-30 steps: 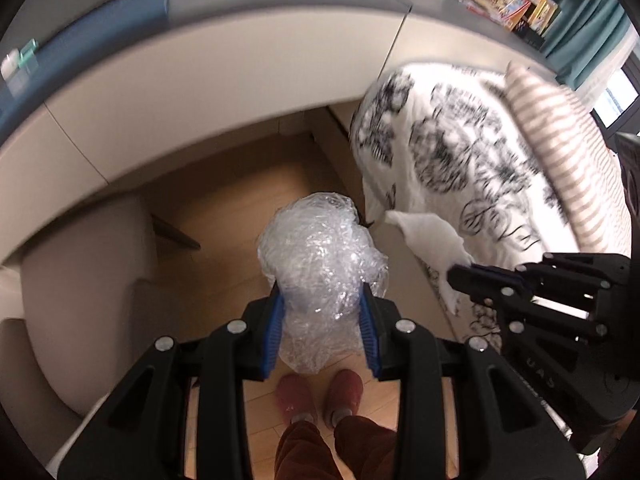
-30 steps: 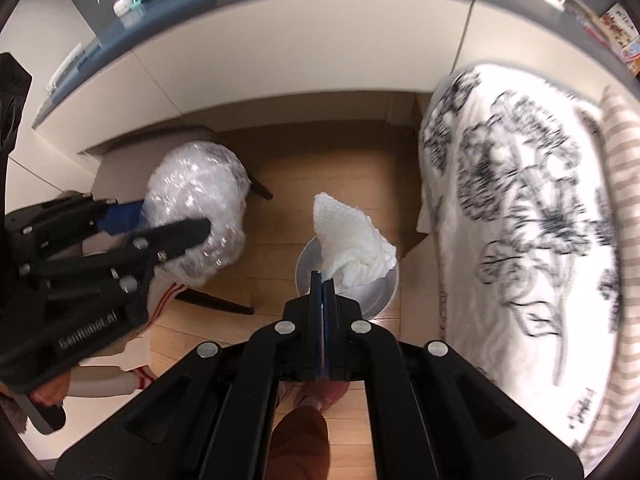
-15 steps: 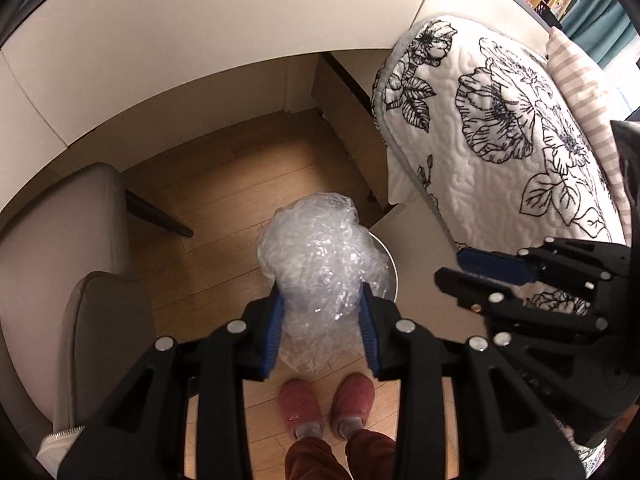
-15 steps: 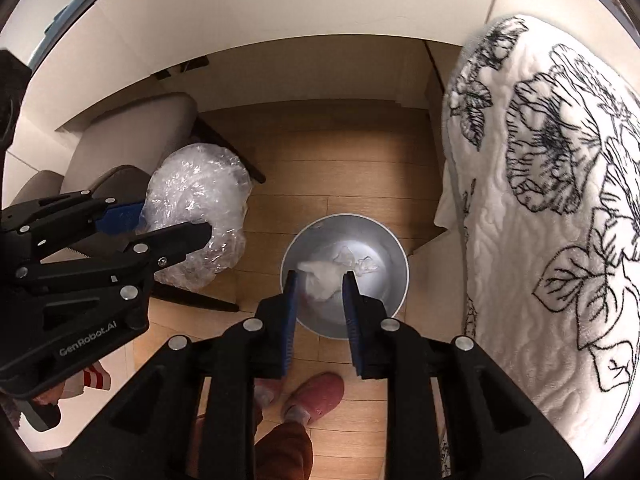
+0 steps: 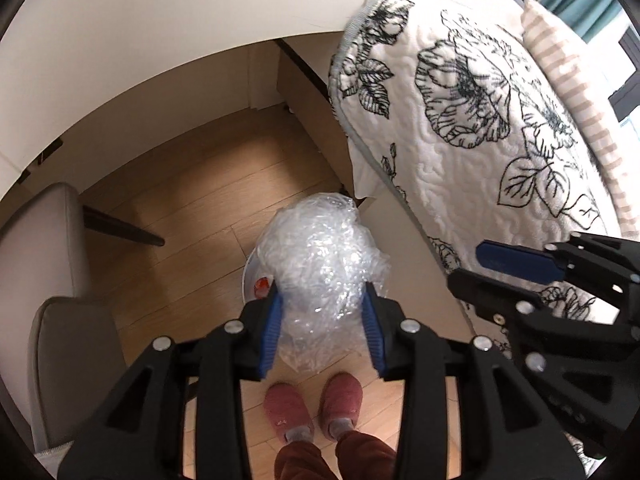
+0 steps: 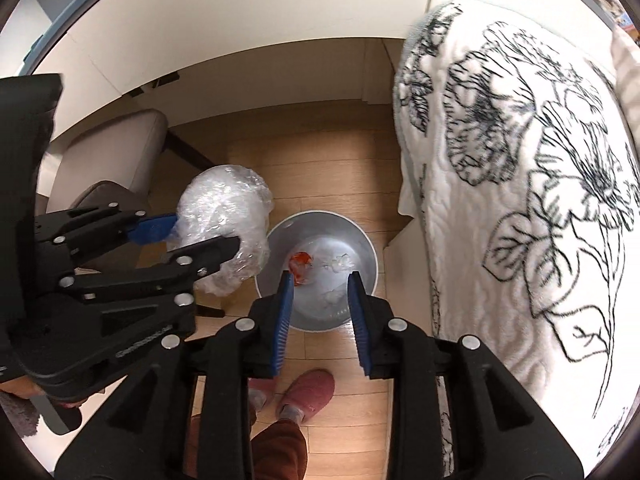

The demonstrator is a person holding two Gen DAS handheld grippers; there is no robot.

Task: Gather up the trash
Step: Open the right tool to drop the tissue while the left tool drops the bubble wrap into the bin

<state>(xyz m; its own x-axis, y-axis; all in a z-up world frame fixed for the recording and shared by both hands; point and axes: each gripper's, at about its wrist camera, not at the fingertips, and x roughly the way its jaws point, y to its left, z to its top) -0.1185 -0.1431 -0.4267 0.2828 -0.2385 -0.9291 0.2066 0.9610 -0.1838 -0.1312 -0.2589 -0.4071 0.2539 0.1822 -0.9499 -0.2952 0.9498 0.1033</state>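
A crumpled ball of clear bubble wrap point(image 5: 320, 264) sits between the blue pads of my left gripper point(image 5: 322, 300), which still touch its sides while the jaws are opening. It hangs just above the left rim of a round metal bin point(image 6: 360, 240) on the wooden floor. Over that bin my right gripper point(image 6: 320, 280) points down, its jaws opening with nothing between them. In the bin lie a white tissue point(image 6: 340, 264) and a red scrap point(image 6: 302, 262). The right wrist view has the left gripper point(image 6: 204, 236) and the bubble wrap point(image 6: 224, 216) at the left.
A bed with a black-and-white flowered quilt point(image 6: 520, 160) fills the right side, close to the bin. A grey chair point(image 6: 112, 152) stands at the left under a white desk front point(image 5: 160, 40). The person's pink slippers point(image 6: 308, 392) are just in front of the bin.
Both grippers have sunk toward the bin. The right gripper opened and its white tissue dropped into the bin. The left jaws have widened a little around the bubble wrap.
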